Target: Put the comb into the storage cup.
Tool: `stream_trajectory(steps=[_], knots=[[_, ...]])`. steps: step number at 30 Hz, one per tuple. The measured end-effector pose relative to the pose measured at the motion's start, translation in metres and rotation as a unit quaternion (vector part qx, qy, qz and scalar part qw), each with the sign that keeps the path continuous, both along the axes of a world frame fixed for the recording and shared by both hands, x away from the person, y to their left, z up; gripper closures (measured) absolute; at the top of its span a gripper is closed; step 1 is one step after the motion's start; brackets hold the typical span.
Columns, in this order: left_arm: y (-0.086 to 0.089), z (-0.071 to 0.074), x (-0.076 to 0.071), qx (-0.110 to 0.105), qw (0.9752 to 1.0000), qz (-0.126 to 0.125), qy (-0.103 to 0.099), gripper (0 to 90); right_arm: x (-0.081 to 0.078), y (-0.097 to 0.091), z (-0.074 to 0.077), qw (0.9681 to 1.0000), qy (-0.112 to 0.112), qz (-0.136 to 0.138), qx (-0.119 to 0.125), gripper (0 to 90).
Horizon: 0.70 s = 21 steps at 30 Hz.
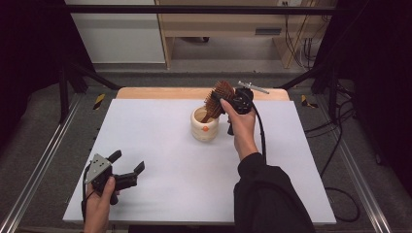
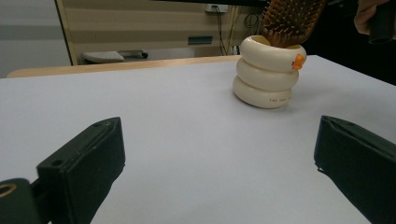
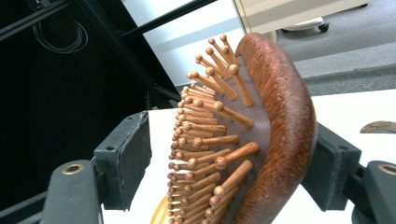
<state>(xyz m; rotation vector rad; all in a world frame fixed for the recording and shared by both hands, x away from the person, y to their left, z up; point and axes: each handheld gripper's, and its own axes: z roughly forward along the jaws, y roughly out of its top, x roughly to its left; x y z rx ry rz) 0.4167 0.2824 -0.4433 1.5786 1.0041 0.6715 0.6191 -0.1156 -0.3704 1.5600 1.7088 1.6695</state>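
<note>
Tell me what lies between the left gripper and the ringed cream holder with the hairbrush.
Nothing: bare white table separates the left gripper from the cream holder, as the high view and the left gripper view show.

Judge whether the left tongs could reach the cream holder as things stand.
Probably yes. The left tongs stand open near the table's front, and bare table lies between them and the cream holder. The right tongs sit high by the hairbrush, not across that path.

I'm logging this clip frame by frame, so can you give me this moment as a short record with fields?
Work: wooden hairbrush stands handle-down in the cream ringed holder
Right gripper: around the brush head, bristle-side finger clear of the bristles
Left gripper: open, nothing between its fingers, low over the white table
Holder: upright, mid-table
</note>
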Motion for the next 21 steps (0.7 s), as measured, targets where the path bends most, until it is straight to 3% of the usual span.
stream_trajectory(steps=[21], knots=[[-0.0002,0.0,-0.0001,0.0,1.0,0.001,0.0,2.1,-0.006,-0.0054,0.0094,0.9995,-0.013,-0.025,-0.012,9.3]])
